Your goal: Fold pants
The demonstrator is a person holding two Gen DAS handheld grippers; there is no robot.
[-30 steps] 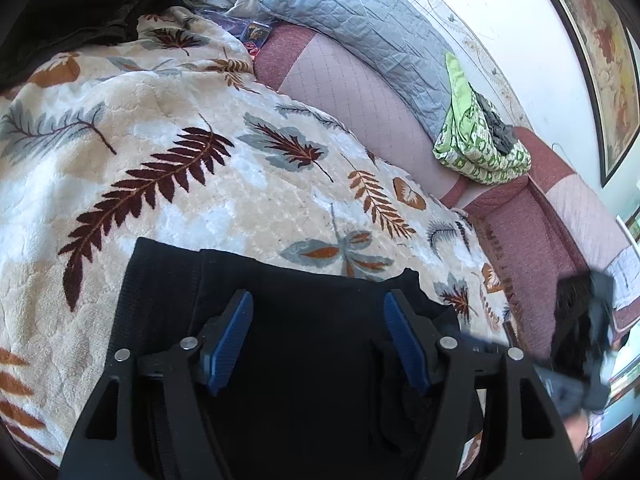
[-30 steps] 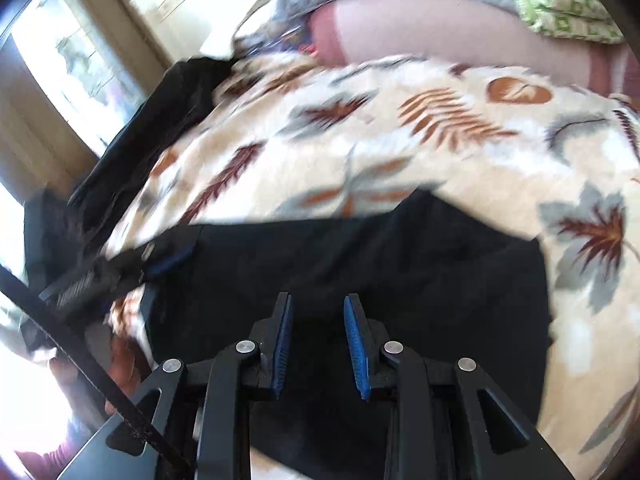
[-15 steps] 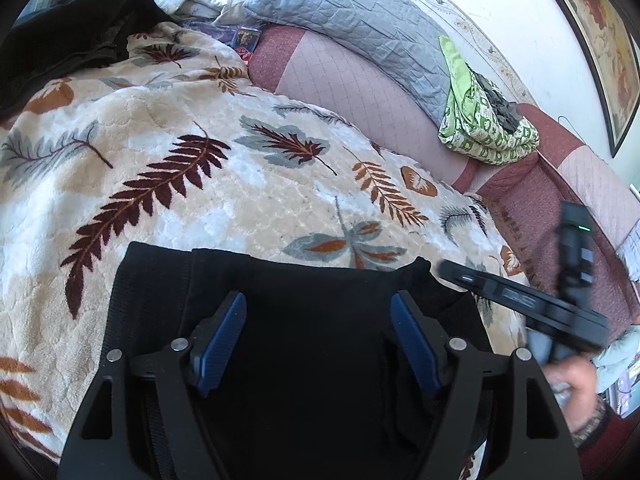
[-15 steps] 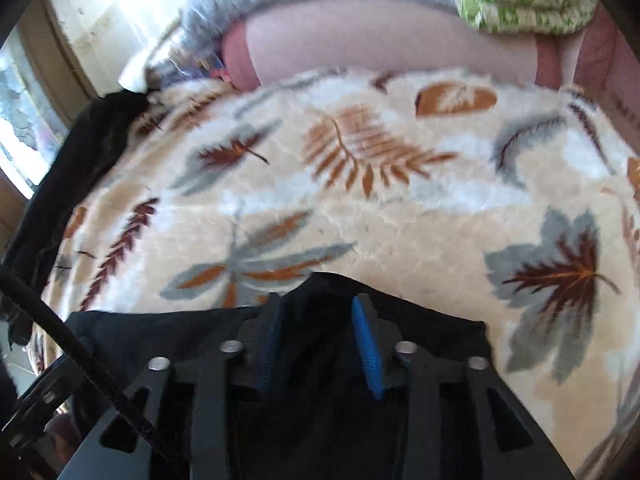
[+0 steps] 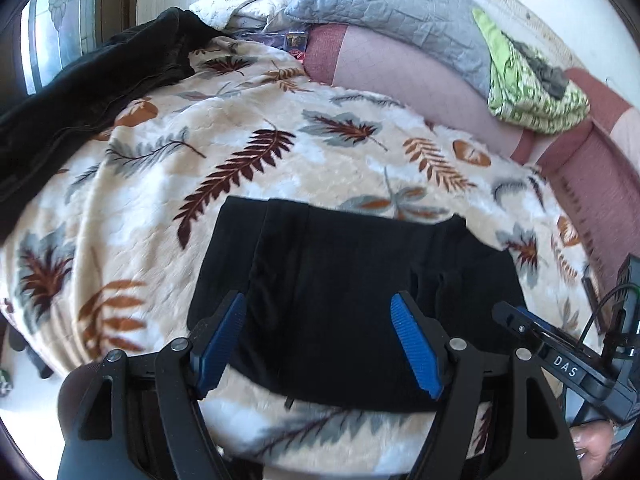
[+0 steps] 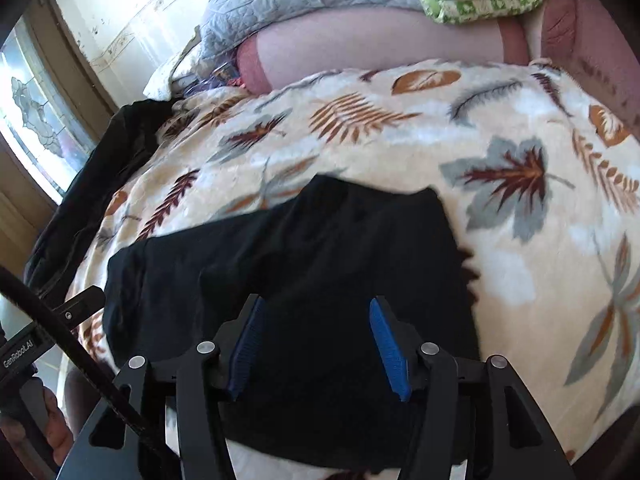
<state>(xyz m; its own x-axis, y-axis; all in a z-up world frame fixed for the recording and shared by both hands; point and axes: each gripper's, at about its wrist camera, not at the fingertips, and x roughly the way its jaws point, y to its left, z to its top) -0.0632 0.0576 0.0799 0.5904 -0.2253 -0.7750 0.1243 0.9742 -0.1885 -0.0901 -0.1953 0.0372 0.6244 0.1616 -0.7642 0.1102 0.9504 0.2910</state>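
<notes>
Left gripper [image 5: 318,340] has its blue fingers spread wide, nothing between them, just hanging over the black pants [image 5: 352,304]; same deal with the right gripper [image 6: 314,340], splayed and gripping nothing; pants lie folded into a flat rectangle on the leaf-print blanket [image 5: 280,160]; gray pillow [image 5: 392,8] and green cloth [image 5: 532,88] sit on the pink couch back [image 5: 400,72].

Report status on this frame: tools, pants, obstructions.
Left tool open, right tool open, both above the cloth, holding nothing. Black pants folded compact on leaf blanket. Dark garment at far edge, apart; nothing in the way.
</notes>
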